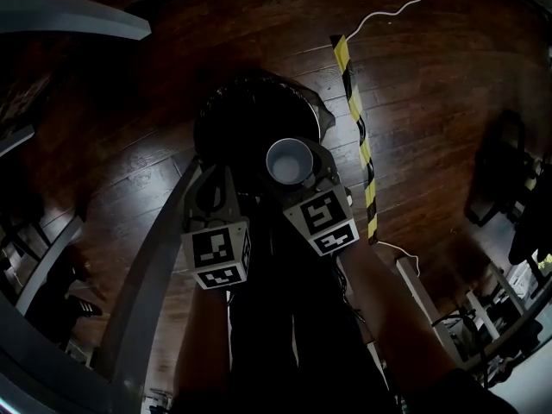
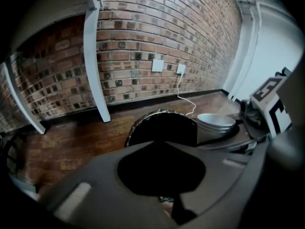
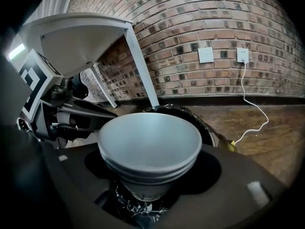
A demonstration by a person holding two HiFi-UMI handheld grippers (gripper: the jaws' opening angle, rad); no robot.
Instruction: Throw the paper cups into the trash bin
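Drop step: right gripper (image 3: 151,185) clamped on stacked cups (image 3: 150,144) above bin (image 1: 246,110). Left gripper (image 2: 159,173) together, empty. Next: release over opening.

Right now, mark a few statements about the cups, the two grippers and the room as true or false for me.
1. The right gripper holds a stack of paper cups. True.
2. The left gripper grips a cup too. False: its jaws are together with nothing between them.
3. The trash bin has a black liner. True.
4. The wall behind the bin is plain white plaster. False: the wall is brick.
5. A white cable runs from a wall socket down to the floor. True.
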